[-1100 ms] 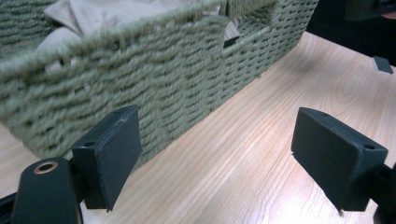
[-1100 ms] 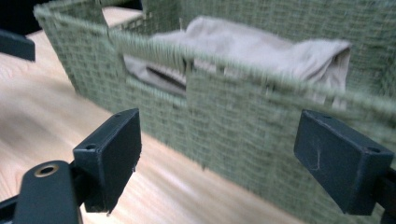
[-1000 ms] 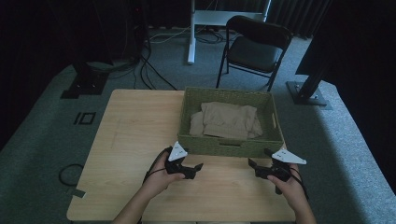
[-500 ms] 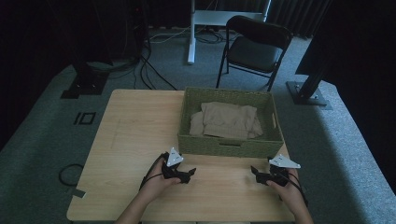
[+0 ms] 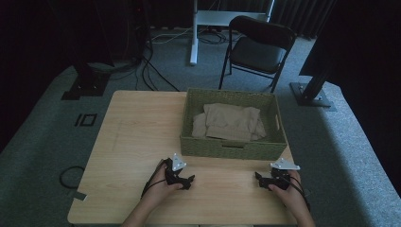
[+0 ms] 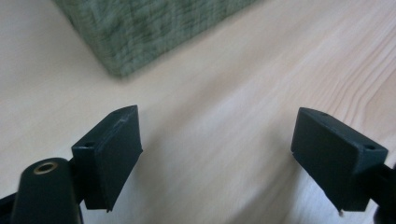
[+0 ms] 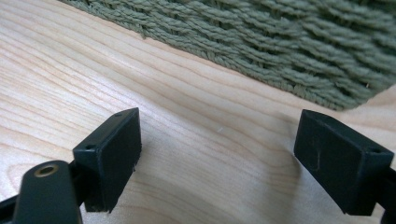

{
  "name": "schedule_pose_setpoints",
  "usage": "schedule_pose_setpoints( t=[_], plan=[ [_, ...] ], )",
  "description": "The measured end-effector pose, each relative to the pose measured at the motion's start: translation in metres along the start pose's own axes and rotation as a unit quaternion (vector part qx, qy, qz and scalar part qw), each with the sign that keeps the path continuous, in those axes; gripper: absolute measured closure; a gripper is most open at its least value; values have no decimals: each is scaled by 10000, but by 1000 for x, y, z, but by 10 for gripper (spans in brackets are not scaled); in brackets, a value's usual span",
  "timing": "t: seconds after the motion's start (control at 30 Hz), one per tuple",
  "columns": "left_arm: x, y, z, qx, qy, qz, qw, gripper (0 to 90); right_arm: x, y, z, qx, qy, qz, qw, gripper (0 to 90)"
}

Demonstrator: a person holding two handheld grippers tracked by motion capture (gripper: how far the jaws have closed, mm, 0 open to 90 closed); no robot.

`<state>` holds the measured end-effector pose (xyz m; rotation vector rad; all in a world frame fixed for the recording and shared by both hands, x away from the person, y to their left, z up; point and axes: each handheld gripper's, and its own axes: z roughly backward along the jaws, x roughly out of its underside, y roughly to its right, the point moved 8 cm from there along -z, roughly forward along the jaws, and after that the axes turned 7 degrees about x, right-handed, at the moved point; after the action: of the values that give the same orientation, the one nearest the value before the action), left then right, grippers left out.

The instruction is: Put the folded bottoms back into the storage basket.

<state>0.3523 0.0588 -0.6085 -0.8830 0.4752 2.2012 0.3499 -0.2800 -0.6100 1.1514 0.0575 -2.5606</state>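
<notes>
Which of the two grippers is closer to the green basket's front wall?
Neither clearly: the left gripper and the right gripper lie about equally far from the green basket.

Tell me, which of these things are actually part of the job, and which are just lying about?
In use: left gripper, right gripper, green woven basket, folded beige cloth inside it.
Lying about: folding chair, floor cables, black stand bases.

A black folding chair (image 5: 257,49) stands beyond the table (image 5: 137,137)
</notes>
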Motion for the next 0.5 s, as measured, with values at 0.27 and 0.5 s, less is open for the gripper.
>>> schedule_pose_setpoints(
  t=[0.27,0.5],
  plan=[
    [3,-16,4,-763,64,752,9942,128,1,0,0,-34,-47,-117,9999,139],
    [6,-15,7,-960,68,961,9907,117,1,1,0,-38,-48,-126,9999,138]
  ],
)
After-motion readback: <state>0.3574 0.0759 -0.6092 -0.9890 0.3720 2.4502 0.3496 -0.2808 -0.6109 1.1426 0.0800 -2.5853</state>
